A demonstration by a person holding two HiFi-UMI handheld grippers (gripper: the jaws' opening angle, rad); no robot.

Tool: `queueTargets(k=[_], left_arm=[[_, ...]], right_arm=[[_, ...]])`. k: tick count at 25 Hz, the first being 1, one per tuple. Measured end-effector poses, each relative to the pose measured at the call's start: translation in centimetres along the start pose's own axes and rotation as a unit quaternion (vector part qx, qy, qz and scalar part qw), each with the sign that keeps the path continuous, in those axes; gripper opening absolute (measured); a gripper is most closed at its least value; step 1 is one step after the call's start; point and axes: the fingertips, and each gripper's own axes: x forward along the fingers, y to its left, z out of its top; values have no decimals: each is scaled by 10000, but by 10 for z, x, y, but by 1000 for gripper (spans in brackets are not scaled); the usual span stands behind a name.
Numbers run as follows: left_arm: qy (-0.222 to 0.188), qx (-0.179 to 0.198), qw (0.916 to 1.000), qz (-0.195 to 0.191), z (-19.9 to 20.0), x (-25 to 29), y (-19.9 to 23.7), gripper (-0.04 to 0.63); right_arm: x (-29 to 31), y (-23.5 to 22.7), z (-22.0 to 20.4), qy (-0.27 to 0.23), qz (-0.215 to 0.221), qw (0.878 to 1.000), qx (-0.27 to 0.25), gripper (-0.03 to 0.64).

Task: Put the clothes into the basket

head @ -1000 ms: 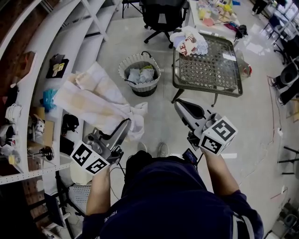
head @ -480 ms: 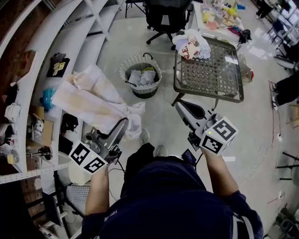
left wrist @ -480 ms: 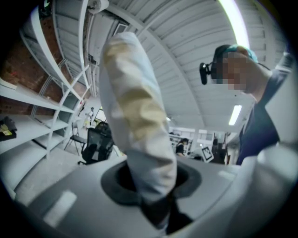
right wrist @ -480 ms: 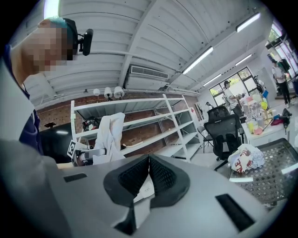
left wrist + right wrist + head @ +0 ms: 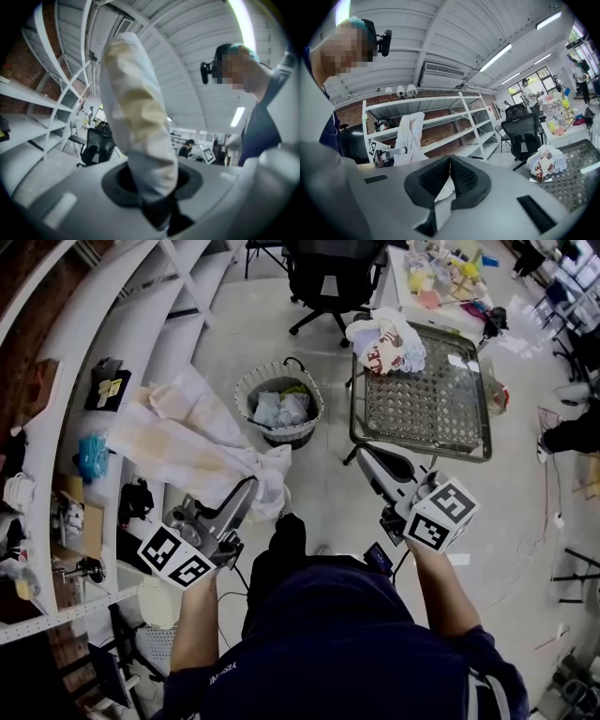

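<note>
At near left, gripping the long cream-and-white cloth [image 5: 187, 442] in the left tool [image 5: 249, 488], jaws narrowed onto it, seemingly for carrying to the round woven basket [image 5: 246, 388] farther along the floor. Holding the right tool [image 5: 364, 453] pinched closed, empty. Leaving a printed white garment [image 5: 384, 341] on the metal mesh surface [image 5: 422, 399], far right, with white shelving [image 5: 122, 324] along the left.

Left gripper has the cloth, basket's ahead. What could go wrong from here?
1. The cloth hangs long from the left gripper, pinched at one end; it may drag or snag the shelf.
2. The basket already holds clothes, so the cloth may drape over its rim.
</note>
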Motion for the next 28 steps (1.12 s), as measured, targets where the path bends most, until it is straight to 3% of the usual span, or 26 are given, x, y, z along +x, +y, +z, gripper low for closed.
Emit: queueTargets(k=[21,28], left_arm=[[278,-264,9984,-419,49,58,231,121],[426,-486,9966,-505,57,78,304,121]], right_arm=[[229,-78,39,250,-203,9994,161,8],[285,-105,51,309,-464,9983,174,8]])
